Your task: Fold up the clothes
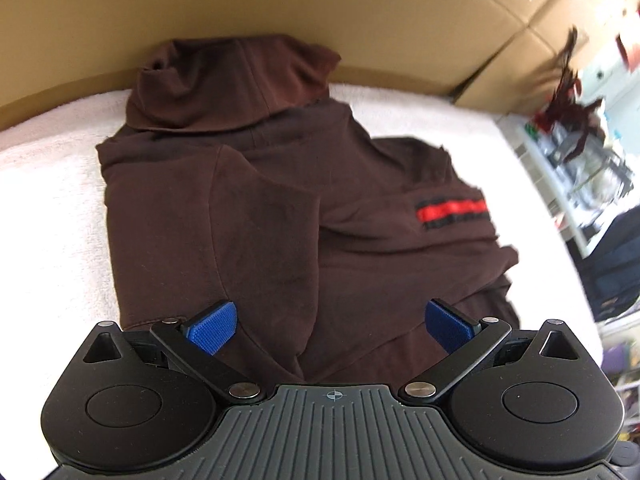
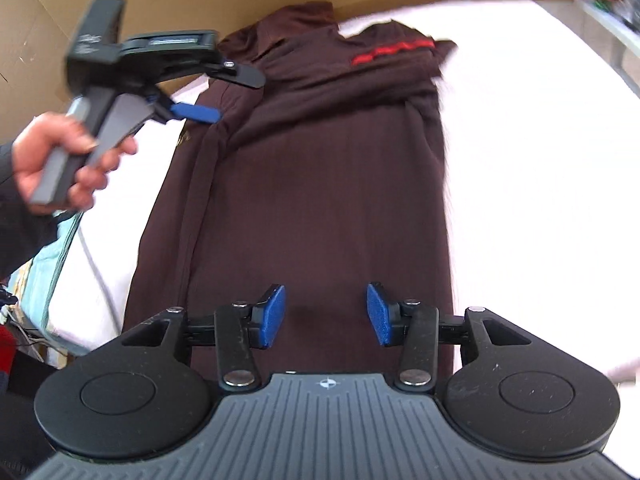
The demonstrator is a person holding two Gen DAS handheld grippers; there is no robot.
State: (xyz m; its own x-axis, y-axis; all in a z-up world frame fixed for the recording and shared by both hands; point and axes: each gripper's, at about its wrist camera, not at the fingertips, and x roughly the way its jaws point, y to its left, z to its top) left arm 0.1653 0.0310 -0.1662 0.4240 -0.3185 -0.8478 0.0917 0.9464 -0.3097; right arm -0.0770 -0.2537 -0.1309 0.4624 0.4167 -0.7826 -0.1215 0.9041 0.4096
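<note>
A dark brown hoodie (image 1: 280, 208) lies on the white bed cover (image 1: 48, 208), its hood at the far end and both sleeves laid over the body. One sleeve carries a red and black stripe (image 1: 450, 213). My left gripper (image 1: 332, 326) hangs over the garment's near part, open wide, nothing between its blue pads (image 1: 212, 328). In the right wrist view the hoodie (image 2: 320, 208) stretches away lengthwise, stripe (image 2: 394, 51) at the far end. My right gripper (image 2: 326, 316) hovers above the hem end, open and empty. The left gripper (image 2: 224, 94) shows there at upper left, held by a hand (image 2: 60, 160).
Cardboard boxes (image 1: 280, 4) stand along the far side of the bed. A cluttered shelf (image 1: 576, 160) and dark bag (image 1: 616, 264) lie to the right. White cover (image 2: 540, 160) spreads right of the hoodie. Light blue bedding (image 2: 44, 272) and a cable hang at the bed's left edge.
</note>
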